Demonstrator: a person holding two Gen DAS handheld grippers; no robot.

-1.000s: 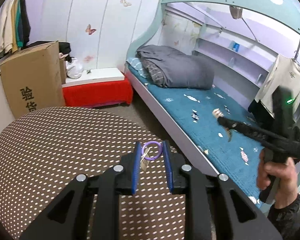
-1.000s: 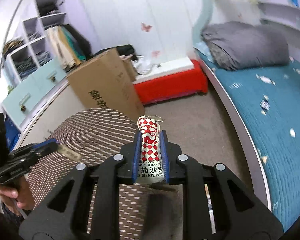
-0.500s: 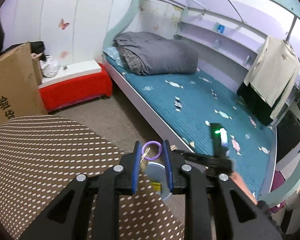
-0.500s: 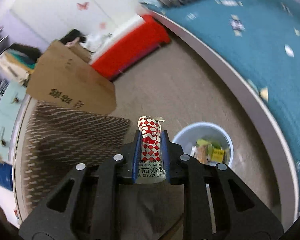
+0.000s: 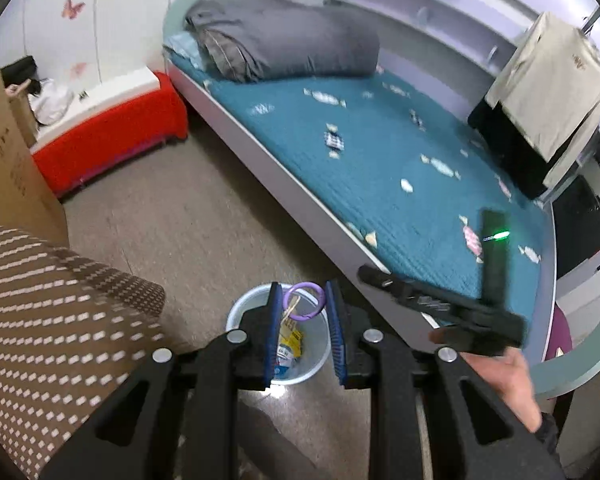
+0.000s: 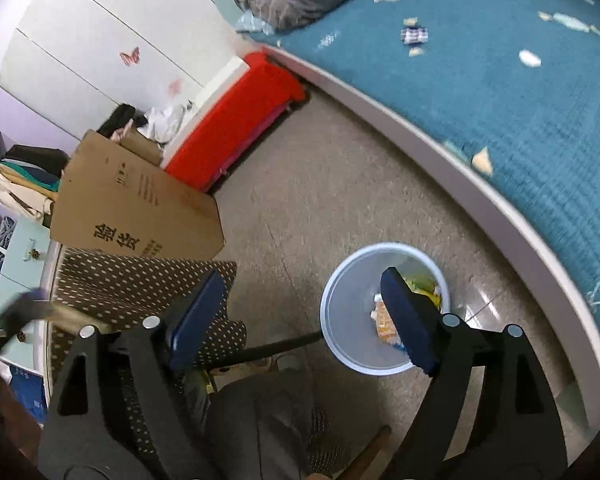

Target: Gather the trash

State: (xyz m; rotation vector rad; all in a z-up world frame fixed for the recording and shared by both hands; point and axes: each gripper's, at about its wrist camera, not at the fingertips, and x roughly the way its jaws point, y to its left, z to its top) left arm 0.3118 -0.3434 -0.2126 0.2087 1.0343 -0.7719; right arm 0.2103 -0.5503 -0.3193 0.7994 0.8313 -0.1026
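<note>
Two grippers: both hang over the pale blue waste bin (image 6: pixel 342 280), which stands on the floor just beside the bed frame (image 6: pixel 440 160).
Left gripper (image 5: pixel 302 308): clenched on a purple ring (image 5: pixel 305 300) with a small tag hanging from it; it is tilted down with the ring above the bin's mouth, seemingly so the ring drops straight in once let go.
Right gripper (image 6: pixel 304 316): jaws opening wide, nothing between the blue pads (image 6: pixel 404 316); one pad overlaps the bin's rim in this view, a fit place for a drop.
Trash already in: yellow and orange wrappers (image 6: pixel 386 318) lie at the bottom of the bin.
Surroundings: a dotted brown table (image 5: pixel 48 320) sits near the bin; a cardboard box (image 6: pixel 136 208) stands behind it.
Judged step: the ring's release seems next.
</note>
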